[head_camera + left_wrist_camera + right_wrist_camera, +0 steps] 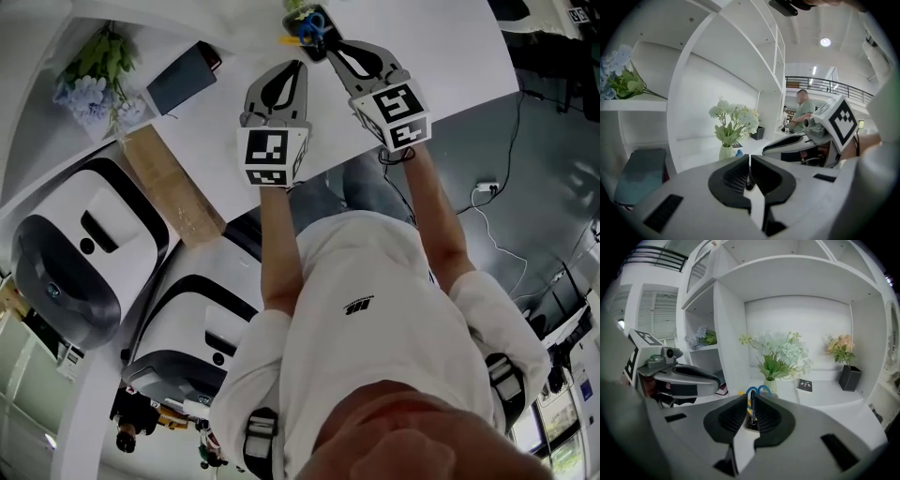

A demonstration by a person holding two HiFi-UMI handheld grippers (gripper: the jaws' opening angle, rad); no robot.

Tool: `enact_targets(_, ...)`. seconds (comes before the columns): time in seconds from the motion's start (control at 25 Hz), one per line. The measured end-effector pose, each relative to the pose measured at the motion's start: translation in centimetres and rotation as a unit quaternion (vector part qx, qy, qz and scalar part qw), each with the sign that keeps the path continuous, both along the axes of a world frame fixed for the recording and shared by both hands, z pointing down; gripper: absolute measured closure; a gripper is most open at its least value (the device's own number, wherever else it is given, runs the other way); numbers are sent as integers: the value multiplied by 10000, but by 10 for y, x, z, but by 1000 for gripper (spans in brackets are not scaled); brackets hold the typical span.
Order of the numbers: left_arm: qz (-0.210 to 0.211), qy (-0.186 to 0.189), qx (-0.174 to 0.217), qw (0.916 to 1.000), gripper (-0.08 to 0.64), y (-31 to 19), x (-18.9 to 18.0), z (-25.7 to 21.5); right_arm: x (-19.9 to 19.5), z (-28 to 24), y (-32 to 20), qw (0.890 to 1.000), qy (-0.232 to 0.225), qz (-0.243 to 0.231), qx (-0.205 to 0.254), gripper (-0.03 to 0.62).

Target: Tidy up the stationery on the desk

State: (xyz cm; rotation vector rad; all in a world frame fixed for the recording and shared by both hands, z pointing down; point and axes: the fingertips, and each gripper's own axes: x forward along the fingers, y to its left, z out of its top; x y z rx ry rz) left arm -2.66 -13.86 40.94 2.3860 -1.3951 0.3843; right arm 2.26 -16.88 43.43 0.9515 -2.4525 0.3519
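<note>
Over the white desk my right gripper has its tips at a dark pen holder with blue-handled scissors in it. In the right gripper view a dark pen stands upright in the narrow gap of the right gripper. The jaws are slightly apart, with a sliver of space beside the pen. The scissors' blue handles show just past the tips. My left gripper hovers to the left of the holder, shut and empty.
A vase of pale flowers, a small black notebook and a black plant pot stand at the back of the desk. A dark book, blue flowers and a wooden block lie left. White machines stand below.
</note>
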Motion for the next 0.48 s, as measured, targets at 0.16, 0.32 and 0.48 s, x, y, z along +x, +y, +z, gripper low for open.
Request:
enact_targets(0.16,130,-33,69,9999,560,8,3,-11,9,-8,16,9999,-4,146,-8,580)
enact_targets(0.32,272,-64,91,9996,560,17,6,-17,15,-13,31,9996,-38,268,-55,583)
enact_targets(0.48,406,-69,146,9990,560,25,9,-25,18,-21,42,9992,-78,392,-42,584)
